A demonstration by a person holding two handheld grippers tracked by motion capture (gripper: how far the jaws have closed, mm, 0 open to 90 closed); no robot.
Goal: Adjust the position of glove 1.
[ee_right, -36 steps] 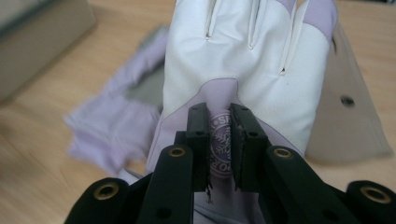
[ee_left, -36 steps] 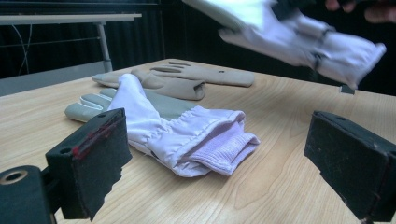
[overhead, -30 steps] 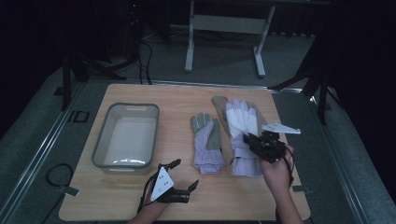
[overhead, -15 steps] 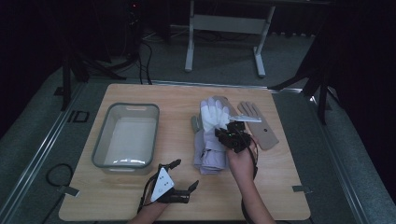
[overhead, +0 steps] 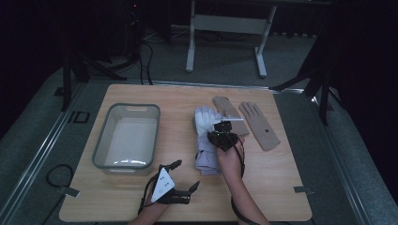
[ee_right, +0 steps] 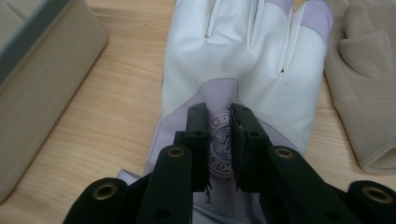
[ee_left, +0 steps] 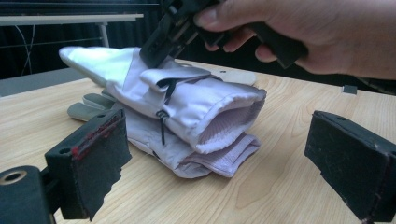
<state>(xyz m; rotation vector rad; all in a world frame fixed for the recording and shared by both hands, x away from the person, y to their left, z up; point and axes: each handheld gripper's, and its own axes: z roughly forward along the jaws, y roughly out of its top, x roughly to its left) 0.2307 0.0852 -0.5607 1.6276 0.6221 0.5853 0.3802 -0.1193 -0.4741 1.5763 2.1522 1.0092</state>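
We pinch the white glove (ee_right: 243,60) in our right hand-held gripper (ee_right: 218,135), stacking it mid-bench (overhead: 281,187); next, release. Left hand-held gripper (ee_left: 224,158) gapes wide.

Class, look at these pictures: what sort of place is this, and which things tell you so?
Probably a dim lab or recording studio, not a home: a wooden table on grey carpet, black curtains behind, cables on the floor, and a white metal stand.
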